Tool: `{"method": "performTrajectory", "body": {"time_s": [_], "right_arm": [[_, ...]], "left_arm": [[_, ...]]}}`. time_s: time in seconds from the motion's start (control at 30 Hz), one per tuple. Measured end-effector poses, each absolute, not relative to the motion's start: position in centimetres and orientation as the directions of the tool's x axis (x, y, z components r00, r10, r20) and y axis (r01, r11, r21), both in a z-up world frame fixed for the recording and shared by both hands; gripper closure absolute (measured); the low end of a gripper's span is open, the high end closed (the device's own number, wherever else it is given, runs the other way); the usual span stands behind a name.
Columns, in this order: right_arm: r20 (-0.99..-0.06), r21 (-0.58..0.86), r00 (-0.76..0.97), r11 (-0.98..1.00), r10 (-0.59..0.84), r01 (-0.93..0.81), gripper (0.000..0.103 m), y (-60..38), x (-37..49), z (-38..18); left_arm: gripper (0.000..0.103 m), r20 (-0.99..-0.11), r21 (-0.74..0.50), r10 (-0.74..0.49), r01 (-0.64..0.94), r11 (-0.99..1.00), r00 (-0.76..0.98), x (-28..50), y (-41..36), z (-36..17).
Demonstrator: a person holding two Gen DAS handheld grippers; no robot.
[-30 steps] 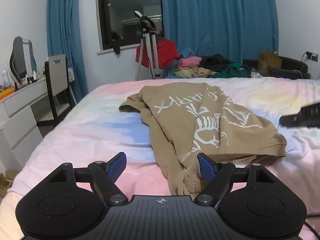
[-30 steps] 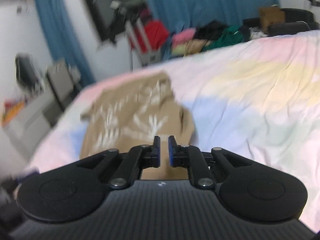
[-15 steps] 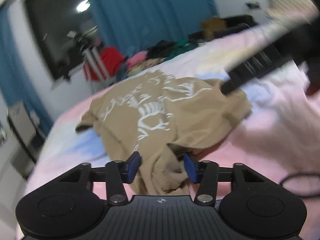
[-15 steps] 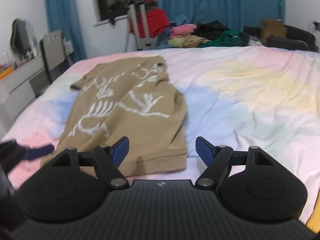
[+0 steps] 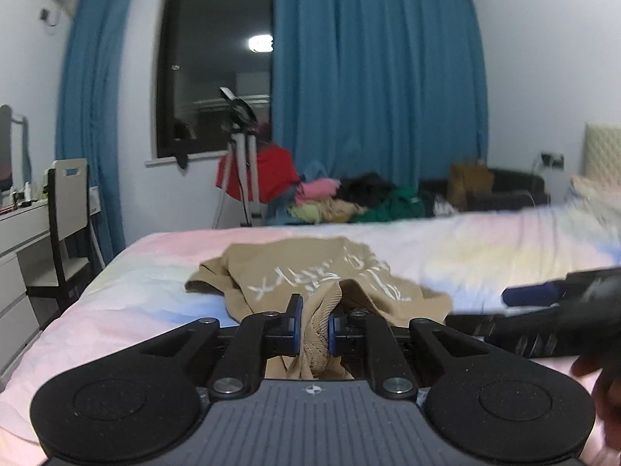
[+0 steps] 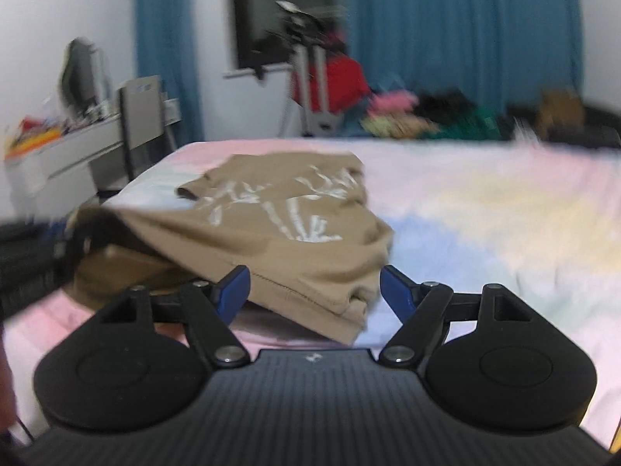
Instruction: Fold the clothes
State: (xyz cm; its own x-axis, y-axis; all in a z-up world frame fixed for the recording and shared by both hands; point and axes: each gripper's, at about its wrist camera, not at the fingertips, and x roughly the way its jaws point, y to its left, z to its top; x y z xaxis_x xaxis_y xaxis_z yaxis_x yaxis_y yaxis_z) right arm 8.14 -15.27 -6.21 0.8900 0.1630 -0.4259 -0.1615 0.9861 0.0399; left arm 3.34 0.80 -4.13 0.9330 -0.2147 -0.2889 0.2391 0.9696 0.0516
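A tan T-shirt (image 5: 341, 272) with white print lies rumpled on the pastel bed (image 5: 136, 291). My left gripper (image 5: 313, 322) has its jaws closing, with the blue pads pressing on a bunched ribbed edge of the shirt that is raised off the sheet. In the right wrist view the shirt (image 6: 295, 233) lifts toward the left, where the blurred left gripper (image 6: 39, 248) holds it. My right gripper (image 6: 314, 291) stands open low over the bed, and the shirt's near hem corner lies between its fingers untouched. The left wrist view shows the right gripper (image 5: 543, 310) at the right.
A pile of coloured clothes (image 5: 341, 202) lies beyond the bed's far edge, beside a tripod (image 5: 240, 155) and a dark sofa (image 5: 504, 190). A chair (image 5: 66, 209) and white dresser (image 5: 15, 233) stand to the left. Bare sheet (image 6: 485, 213) spreads to the right.
My left gripper closed on the shirt's near edge and raised it. My right gripper went from shut to open and came close to the shirt's near hem corner.
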Motion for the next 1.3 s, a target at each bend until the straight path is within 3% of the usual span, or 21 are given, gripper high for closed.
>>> {"method": "performTrajectory", "body": {"time_s": [0.17,0.27,0.33,0.4,0.53,0.63,0.7,0.77,0.8,0.83,0.87,0.93,1.03,1.2,1.27,1.3], "right_arm": [[-0.424,-0.103,0.884,0.959,0.198,-0.264,0.027,-11.7,8.4,-7.4],[-0.426,-0.151,0.895,0.965,0.131,-0.213,0.027,-10.9,9.4,-8.4],[-0.432,-0.092,0.899,0.988,0.071,-0.122,0.028,-12.2,10.5,-8.8],[-0.417,0.058,0.908,0.998,0.044,-0.022,0.027,-14.9,11.2,-8.5],[-0.3,0.358,0.954,0.924,-0.022,0.134,0.025,-20.6,9.9,-7.5],[-0.265,0.363,0.962,0.917,-0.069,0.166,0.026,-21.4,10.1,-7.3],[-0.337,0.33,0.94,0.93,-0.043,0.161,0.026,-21.0,11.5,-8.3],[-0.41,0.306,0.912,0.941,-0.007,0.145,0.042,-20.5,12.9,-9.5],[-0.431,0.294,0.902,0.947,0.007,0.133,0.044,-20.3,13.4,-10.0],[-0.447,0.279,0.894,0.952,0.015,0.123,0.057,-20.0,13.9,-10.3],[-0.449,0.269,0.893,0.957,0.026,0.108,0.079,-19.9,14.1,-10.4],[-0.408,0.25,0.913,0.965,0.033,0.077,0.096,-19.0,13.7,-9.8],[-0.3,0.239,0.953,0.971,0.044,0.03,0.1,-18.3,12.4,-8.1],[-0.128,0.26,0.991,0.966,0.035,-0.001,0.101,-18.8,10.0,-5.2],[-0.074,0.268,0.997,0.964,0.026,-0.006,0.101,-19.2,9.1,-4.3],[-0.053,0.273,0.998,0.962,0.026,-0.011,0.101,-19.4,8.6,-3.9]], "left_arm": [[0.09,-0.281,0.024,-0.211,0.227,0.974,0.936,2.9,1.1,-3.5],[0.09,-0.264,0.015,-0.207,0.219,0.976,0.942,2.7,1.5,-3.1],[0.09,-0.252,0.002,-0.205,0.213,0.977,0.946,2.5,1.7,-2.9],[0.09,-0.255,-0.009,-0.208,0.213,0.977,0.944,2.5,1.8,-2.9],[0.091,-0.261,-0.027,-0.236,0.237,0.971,0.936,2.4,1.7,-2.9],[0.091,-0.253,-0.033,-0.246,0.245,0.969,0.936,2.1,1.6,-2.9],[0.091,-0.254,-0.045,-0.24,0.236,0.971,0.937,2.1,1.9,-3.0],[0.091,-0.267,-0.061,-0.235,0.227,0.972,0.935,2.2,2.3,-3.0],[0.091,-0.274,-0.07,-0.233,0.222,0.972,0.933,2.2,2.5,-3.1],[0.091,-0.284,-0.076,-0.233,0.22,0.972,0.93,2.2,2.5,-3.1],[0.091,-0.296,-0.077,-0.235,0.222,0.972,0.926,2.3,2.6,-3.2],[0.09,-0.314,-0.054,-0.23,0.225,0.973,0.921,2.4,2.2,-3.5],[0.089,-0.356,-0.028,-0.223,0.229,0.973,0.907,3.0,1.8,-4.2],[0.078,-0.454,0.036,-0.2,0.242,0.97,0.868,4.1,0.6,-6.1],[0.061,-0.484,0.077,-0.188,0.256,0.964,0.854,4.5,-0.1,-7.0],[0.059,-0.5,0.102,-0.182,0.267,0.958,0.847,4.7,-0.5,-7.5]]}}
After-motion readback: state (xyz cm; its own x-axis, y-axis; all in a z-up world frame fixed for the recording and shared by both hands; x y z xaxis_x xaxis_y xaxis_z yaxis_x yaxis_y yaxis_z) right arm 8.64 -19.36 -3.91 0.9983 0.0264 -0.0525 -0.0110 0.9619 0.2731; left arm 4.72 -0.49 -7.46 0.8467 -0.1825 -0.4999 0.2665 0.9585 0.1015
